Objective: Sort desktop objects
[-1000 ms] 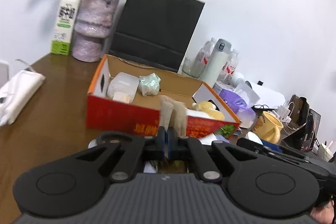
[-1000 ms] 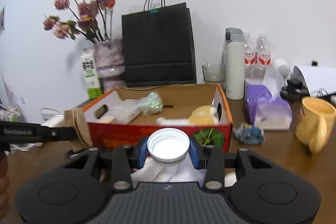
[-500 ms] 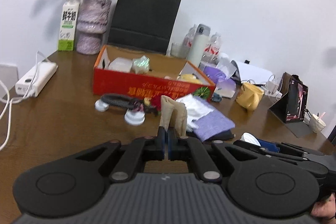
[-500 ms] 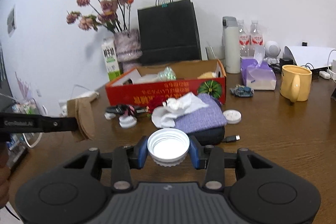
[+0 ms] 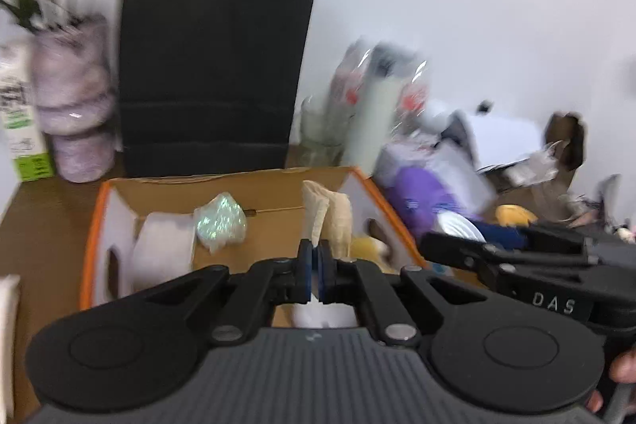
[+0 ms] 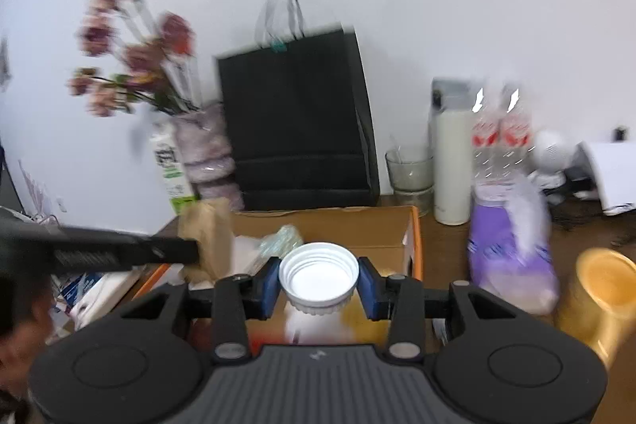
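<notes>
A white wall and a brown desk are shown in the left wrist view, with a black paper bag (image 5: 214, 66) standing behind an open orange cardboard box (image 5: 254, 193). A folded strip of brown paper (image 5: 326, 215) is pinched upright in the tightly closed left gripper (image 5: 314, 275), directly in front of the box's interior; the box lies just ahead and below.

In the right wrist view the same wall, bag and box (image 6: 357, 225) are seen. A white bottle cap (image 6: 318, 275), open side up, is clamped across its width by the right gripper (image 6: 318, 283), held above the box's near edge. Both hands are judged about equally near.
</notes>
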Demonstrator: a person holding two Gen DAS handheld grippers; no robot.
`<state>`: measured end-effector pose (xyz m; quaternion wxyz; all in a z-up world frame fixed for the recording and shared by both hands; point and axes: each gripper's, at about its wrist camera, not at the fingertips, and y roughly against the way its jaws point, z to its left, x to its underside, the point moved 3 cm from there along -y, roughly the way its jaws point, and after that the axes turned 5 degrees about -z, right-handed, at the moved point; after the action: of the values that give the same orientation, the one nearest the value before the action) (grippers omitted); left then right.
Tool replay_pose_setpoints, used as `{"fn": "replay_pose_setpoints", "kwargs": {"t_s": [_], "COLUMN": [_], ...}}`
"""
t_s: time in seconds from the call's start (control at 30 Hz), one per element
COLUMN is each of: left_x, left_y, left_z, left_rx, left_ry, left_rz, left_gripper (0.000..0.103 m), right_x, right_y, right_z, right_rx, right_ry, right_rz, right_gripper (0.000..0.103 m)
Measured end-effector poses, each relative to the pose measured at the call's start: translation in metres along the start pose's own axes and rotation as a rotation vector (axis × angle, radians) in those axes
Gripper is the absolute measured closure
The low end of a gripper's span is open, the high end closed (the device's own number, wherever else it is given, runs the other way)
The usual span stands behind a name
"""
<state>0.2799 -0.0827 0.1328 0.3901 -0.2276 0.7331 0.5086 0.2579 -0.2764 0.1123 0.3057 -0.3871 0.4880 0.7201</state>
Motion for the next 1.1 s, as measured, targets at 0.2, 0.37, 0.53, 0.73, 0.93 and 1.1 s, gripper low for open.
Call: {"fn": "replay_pose_setpoints", "kwargs": {"t_s": [0.2, 0.37, 0.53, 0.73, 0.93, 1.1], "left_x": [-0.018, -0.022, -0.031, -0.022, -0.005, 0.013], "left_y": [-0.145, -0.161, -0.136, -0.062, -0.018, 0.02], "left_z": [0.024, 0.033, 0.052, 0.058, 0.053, 0.047], "left_rx": [-0.057, -0.114, -0.103, -0.135, -0.188, -0.207], "left_ry": [0.068, 0.029, 0.086, 0.078, 0.033, 0.033], "left_rz": [0.267, 0.267, 0.249, 0.123, 0.115, 0.063], "left_gripper": [0.099, 0.073, 0.052, 0.024, 0.019, 0.007], "right_x": [-0.025, -0.021, -0.029, -0.027, -0.01, 0.002], "right_y": [-0.153, -0.19, -0.172, -0.115, -0.071, -0.027], "right_z": [-0.04, -0.053, -0.053, -0.027, 0.001, 0.018], "right_rx": [0.137, 0.207, 0.183, 0.142, 0.125, 0.103], "right_ry": [-0.01, -0.007, -0.034, 0.038, 0.086, 0.068], "right_rz": [0.213, 0.267, 0.208, 0.135, 0.135, 0.113], "right_gripper": [0.064, 0.057, 0.045, 0.033, 0.033, 0.032]}}
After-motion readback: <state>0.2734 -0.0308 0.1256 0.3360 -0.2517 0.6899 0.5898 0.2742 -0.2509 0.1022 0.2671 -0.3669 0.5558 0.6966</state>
